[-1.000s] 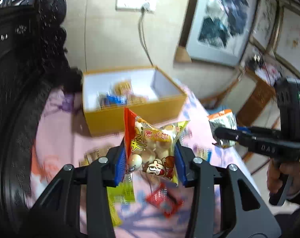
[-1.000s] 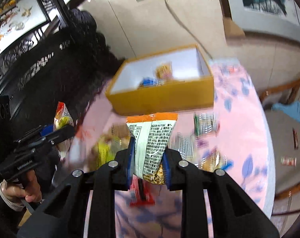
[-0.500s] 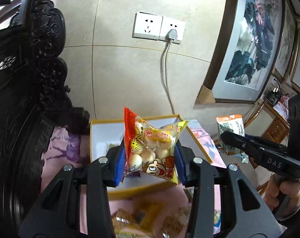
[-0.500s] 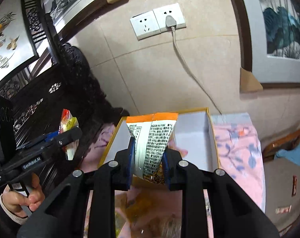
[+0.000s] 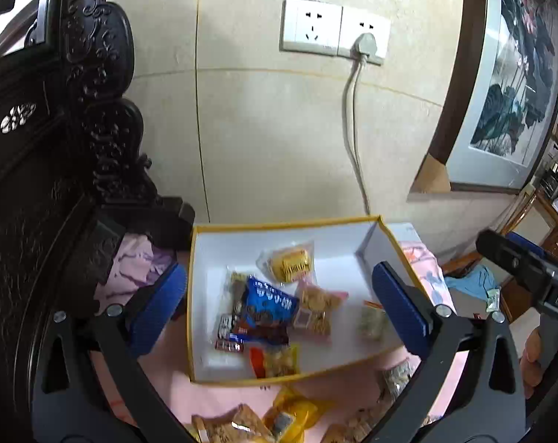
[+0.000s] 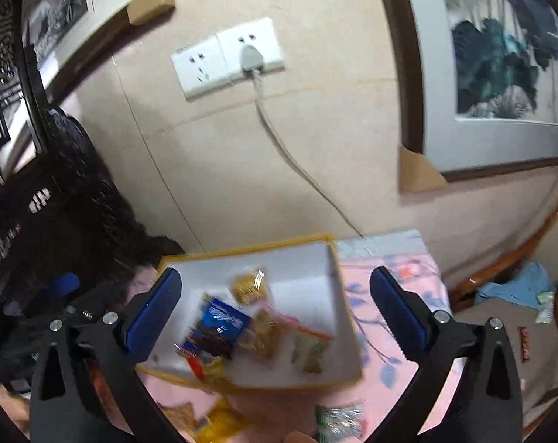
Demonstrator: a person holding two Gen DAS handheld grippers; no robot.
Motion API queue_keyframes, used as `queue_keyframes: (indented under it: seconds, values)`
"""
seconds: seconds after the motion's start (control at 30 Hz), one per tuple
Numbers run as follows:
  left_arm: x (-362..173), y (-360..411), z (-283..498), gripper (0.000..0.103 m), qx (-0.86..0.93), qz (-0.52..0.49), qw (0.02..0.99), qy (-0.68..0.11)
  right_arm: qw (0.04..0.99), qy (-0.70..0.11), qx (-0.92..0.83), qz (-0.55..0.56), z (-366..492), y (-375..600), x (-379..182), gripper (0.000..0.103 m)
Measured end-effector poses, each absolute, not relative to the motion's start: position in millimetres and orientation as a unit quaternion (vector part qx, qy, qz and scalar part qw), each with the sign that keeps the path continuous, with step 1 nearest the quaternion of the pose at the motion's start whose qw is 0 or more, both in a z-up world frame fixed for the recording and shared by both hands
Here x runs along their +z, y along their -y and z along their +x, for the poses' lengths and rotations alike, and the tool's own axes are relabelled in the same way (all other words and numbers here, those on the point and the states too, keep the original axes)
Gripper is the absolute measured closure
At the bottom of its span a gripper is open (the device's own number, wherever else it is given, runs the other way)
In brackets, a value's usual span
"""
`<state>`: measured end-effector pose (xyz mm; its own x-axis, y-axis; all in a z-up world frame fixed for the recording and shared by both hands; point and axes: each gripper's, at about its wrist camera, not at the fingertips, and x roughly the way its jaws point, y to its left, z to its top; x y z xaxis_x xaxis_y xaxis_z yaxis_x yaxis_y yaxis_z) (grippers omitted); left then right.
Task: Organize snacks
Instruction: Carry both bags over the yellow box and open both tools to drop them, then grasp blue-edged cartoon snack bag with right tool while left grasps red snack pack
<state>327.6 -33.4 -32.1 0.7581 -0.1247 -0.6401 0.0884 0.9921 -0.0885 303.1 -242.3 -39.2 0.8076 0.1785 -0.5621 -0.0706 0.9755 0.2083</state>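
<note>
A yellow-edged box (image 5: 242,243) with a white inside stands on the pink tablecloth (image 6: 389,350) and holds several snack packets. My left gripper (image 5: 279,306) hangs over it, jaws opening wide, nothing between the blue pads. The red-and-yellow ball-snack packet (image 5: 277,360) lies at the box's near edge. My right gripper (image 6: 275,312) is also above the box (image 6: 297,265), jaws opening, with nothing between them. The orange-topped white packet (image 6: 308,347), blurred, lies on the box's right side (image 5: 371,317). A blue packet (image 5: 267,304) sits mid-box.
Loose snacks (image 5: 290,413) lie on the cloth in front of the box. Dark carved wooden furniture (image 5: 75,147) rises at the left. Behind the box is a tiled wall with a socket and cable (image 5: 352,129). A framed picture (image 5: 500,92) leans at the right.
Both grippers came in over the box, then opened and let go of their packets, which now lie inside it.
</note>
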Motion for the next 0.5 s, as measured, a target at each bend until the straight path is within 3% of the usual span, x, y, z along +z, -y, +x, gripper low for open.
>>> queue_keyframes:
  seconds: [0.27,0.5]
  values:
    - [-39,39,273,0.002,-0.057,-0.019,0.933,-0.355,0.945,-0.323,0.015,0.05,243,270,-69,0.001]
    - [-84,26,192,0.002,-0.07,-0.058,0.916,-0.39,0.913,-0.399,-0.033,0.076,165,327,-152,0.001]
